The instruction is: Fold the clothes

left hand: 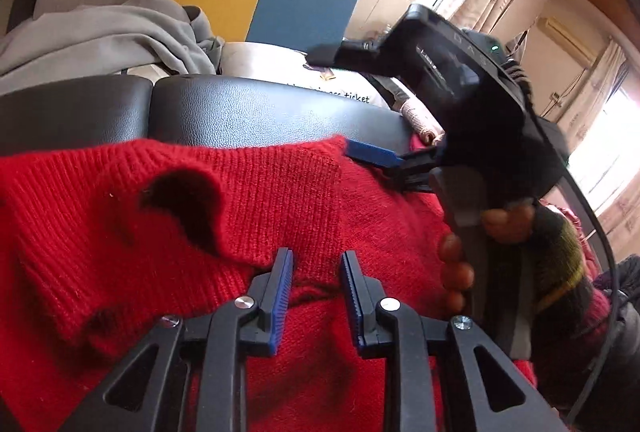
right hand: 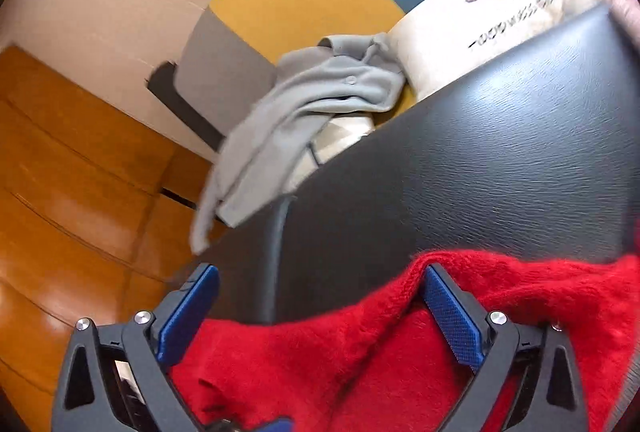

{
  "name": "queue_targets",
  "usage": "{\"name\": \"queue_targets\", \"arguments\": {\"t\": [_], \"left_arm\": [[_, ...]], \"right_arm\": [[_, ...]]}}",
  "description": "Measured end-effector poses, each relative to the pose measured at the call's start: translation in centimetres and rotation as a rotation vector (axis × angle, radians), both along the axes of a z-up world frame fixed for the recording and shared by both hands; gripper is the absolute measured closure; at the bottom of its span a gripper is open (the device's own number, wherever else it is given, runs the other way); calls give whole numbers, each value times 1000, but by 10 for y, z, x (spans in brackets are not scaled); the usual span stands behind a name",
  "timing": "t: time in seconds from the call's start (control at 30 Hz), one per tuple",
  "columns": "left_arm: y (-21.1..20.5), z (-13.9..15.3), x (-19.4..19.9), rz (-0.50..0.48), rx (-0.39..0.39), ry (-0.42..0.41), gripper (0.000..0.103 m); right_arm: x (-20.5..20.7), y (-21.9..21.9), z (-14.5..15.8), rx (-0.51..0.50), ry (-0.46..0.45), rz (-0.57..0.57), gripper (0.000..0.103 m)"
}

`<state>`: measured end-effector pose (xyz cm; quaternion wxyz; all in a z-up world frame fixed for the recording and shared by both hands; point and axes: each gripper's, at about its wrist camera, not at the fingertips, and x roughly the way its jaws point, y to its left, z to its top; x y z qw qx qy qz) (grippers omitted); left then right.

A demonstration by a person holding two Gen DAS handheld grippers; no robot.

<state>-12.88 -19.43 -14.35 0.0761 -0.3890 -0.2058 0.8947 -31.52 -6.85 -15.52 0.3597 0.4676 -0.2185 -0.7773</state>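
A bright red knitted sweater (left hand: pixel 248 207) lies spread over the near part of a black padded leather-look bench (left hand: pixel 256 111), its ribbed far hem running roughly parallel to the bench's far edge, with a band of bare black padding beyond it. A seam splits the bench top into two cushions, and the sweater crosses that seam.

The left claw (left hand: pixel 316 272) hovers low over the middle of the sweater, its blue-padded fingers parted with red knit showing in the gap — nothing is pinched between them. The right claw (right hand: pixel 320 308) sits at the sweater's far hem near the bench's side edge, its fingers spread wide. One blue pad (right hand: pixel 452 316) is tucked into a raised fold of the hem; the other (right hand: pixel 188 316) hangs just past the cloth over bare padding at the bench edge. In the left wrist view a hand (left hand: pixel 496 232) grips the right tool's handle at the sweater's right side.

Beyond the far edge of the bench a crumpled grey garment (right hand: pixel 296 123) is heaped against a white cushion with printed lettering (right hand: pixel 500 15), and part of it droops over the corner toward the glossy orange wooden floor (right hand: pixel 72 191). The far half of the bench top is bare — open room on that side, while the near half is fully covered in red.
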Motion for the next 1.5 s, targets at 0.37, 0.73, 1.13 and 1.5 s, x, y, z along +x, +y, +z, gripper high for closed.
{"name": "queue_targets", "arguments": {"t": [0.37, 0.73, 1.13, 1.5], "left_arm": [[-146, 11, 79, 320, 385, 34, 72], [-204, -21, 32, 344, 534, -102, 61], [-221, -16, 21, 500, 254, -123, 95], [-142, 52, 21, 232, 133, 40, 75]], "right_arm": [[57, -18, 29, 93, 135, 112, 0], [84, -35, -10, 51, 190, 125, 0], [88, -35, -10, 22, 201, 129, 0], [89, -32, -10, 15, 201, 123, 0]]}}
